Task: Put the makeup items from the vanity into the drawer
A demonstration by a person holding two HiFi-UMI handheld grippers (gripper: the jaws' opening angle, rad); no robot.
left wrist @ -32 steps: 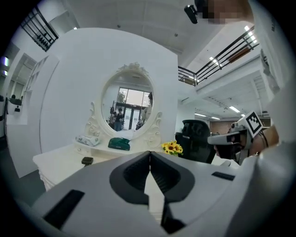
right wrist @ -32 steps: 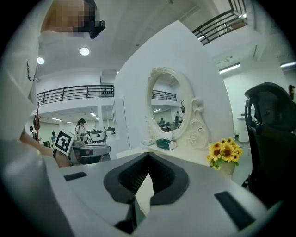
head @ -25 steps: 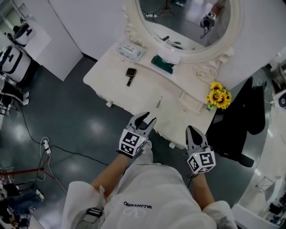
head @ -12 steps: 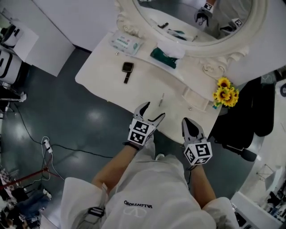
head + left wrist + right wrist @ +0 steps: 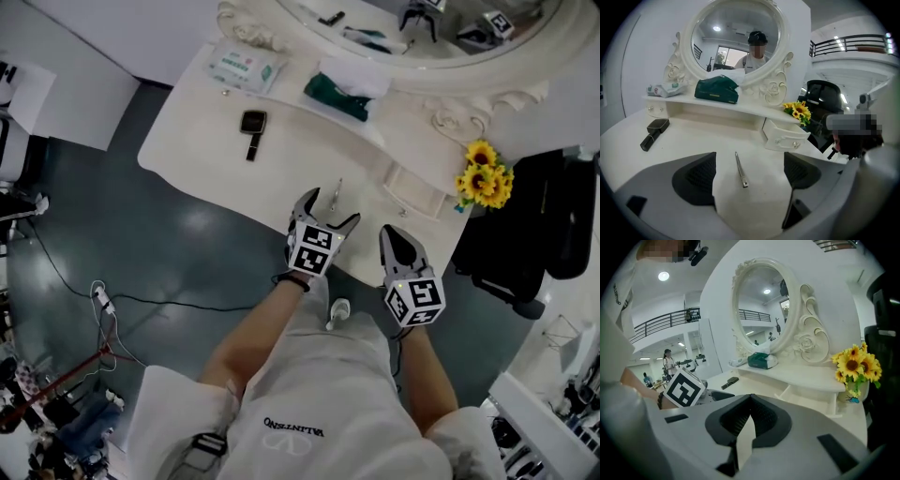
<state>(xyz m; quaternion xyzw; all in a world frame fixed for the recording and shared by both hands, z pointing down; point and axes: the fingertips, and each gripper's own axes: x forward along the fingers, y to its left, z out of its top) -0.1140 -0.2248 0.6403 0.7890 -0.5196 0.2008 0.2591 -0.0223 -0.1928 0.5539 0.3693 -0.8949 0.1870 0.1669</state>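
Two tools: left tool (image 5: 331, 211) jaws opening toward stick (image 5: 740, 169) on tabletop (image 5: 206, 141), pickup likely next; right tool (image 5: 394, 234) closed, empty.

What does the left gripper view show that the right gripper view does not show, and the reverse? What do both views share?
Only the left gripper view: a thin silver makeup stick lying on the white vanity top, between the opening left tongs, which do not touch it. Only the right gripper view: the shut, empty right tongs and the left gripper's marker cube. Both: the oval white-framed mirror, the green pouch, the yellow sunflowers and the small black handled object.
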